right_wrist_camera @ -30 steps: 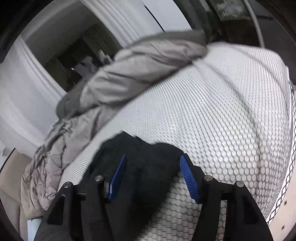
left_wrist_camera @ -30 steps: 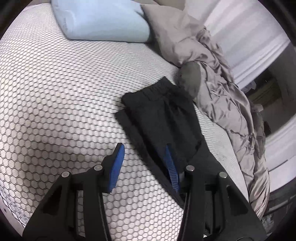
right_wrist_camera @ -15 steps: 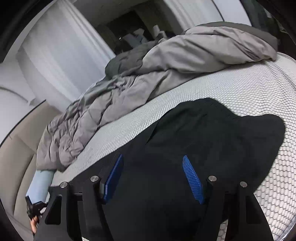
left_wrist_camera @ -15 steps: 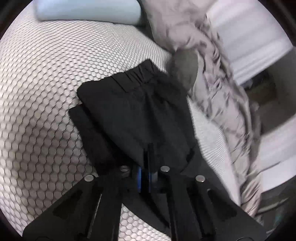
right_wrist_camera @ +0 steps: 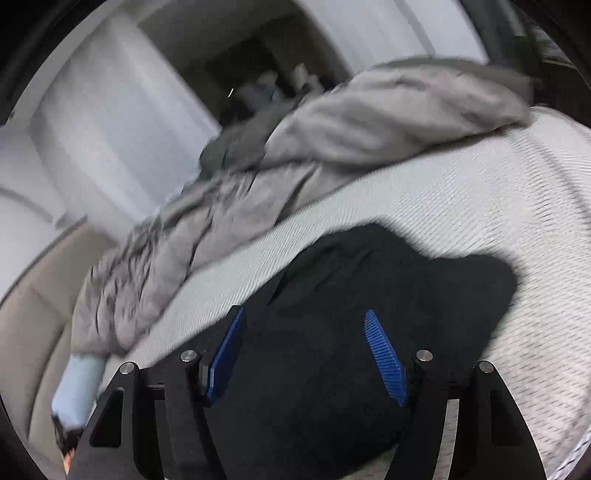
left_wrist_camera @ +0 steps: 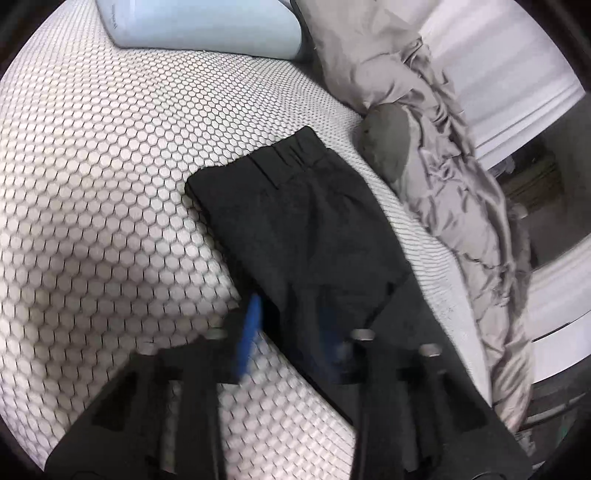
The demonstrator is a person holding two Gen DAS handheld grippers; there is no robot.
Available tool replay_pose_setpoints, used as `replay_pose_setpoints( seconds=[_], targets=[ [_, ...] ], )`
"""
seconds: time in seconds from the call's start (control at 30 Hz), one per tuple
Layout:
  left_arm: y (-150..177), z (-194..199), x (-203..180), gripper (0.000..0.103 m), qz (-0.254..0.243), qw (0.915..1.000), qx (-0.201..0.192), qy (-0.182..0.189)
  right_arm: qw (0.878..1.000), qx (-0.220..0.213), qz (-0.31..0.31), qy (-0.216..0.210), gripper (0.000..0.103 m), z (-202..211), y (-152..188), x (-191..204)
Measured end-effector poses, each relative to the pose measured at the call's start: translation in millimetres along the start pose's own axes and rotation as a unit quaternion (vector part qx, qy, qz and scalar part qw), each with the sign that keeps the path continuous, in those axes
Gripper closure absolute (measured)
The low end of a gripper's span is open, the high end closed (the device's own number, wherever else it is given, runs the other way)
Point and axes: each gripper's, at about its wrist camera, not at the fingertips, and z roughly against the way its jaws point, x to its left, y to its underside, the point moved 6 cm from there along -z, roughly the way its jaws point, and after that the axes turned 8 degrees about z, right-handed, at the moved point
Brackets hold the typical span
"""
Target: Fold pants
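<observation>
- The black pants (left_wrist_camera: 295, 221) lie folded on the bed (left_wrist_camera: 92, 184), waistband toward the pale blue pillow (left_wrist_camera: 207, 26), just beside the grey duvet (left_wrist_camera: 443, 155).
- The left tool (left_wrist_camera: 288, 332) has just been opening; its blurred blue pads stand spread over the pants' near edge, pinching nothing. A drag here could undo the fold.
- The right tool (right_wrist_camera: 306, 350) has also been opening and is spread above the cloth; closing low might snag a top layer.
- The duvet could catch the pants' far edge.

Matt black cloth pants (left_wrist_camera: 295, 206) lying on honeycomb-textured mattress fabric (left_wrist_camera: 92, 166); crumpled grey cloth duvet (left_wrist_camera: 454, 192); smooth pale-blue pillow (left_wrist_camera: 207, 26); ribbed blue gripper pads (right_wrist_camera: 386, 356).
</observation>
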Motion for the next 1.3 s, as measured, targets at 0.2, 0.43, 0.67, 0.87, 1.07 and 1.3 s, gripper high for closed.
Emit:
replay_pose_setpoints(
  seconds=[0.2,0.43,0.67,0.87,1.07,1.3],
  targets=[
    [10.2,-21.7,-6.7,0.05,0.022,0.9988,0.038,0.023,0.983,0.012,-0.178,0.038,0.027,12.7,7.6,-98.7],
    [6.7,-47.5,-26.5,0.09,-0.003,0.9999,0.009,-0.014,0.971,0.089,-0.209,-0.074,0.028,-41.2,25.9,-82.7],
    [7.6,-6.3,-16.4,0.102,-0.028,0.9994,-0.02,0.0,0.99,0.075,-0.115,-0.043,0.082,-37.3,15.9,-64.9],
    [17.6,23.4,17.4,0.089,-0.046,0.998,-0.014,-0.04,0.992,0.123,-0.021,0.005,0.077,-20.7,27.2,-69.6],
    [7.2,54.6,27.0,0.067,-0.016,0.996,-0.058,-0.067,0.994,0.045,-0.056,0.081,0.044,11.6,7.5,-85.1],
    [49.8,74.8,-47.3,0.023,-0.105,0.9917,-0.07,-0.024,0.998,0.034,0.06,0.004,0.019,5.0,10.2,17.7]
  ],
)
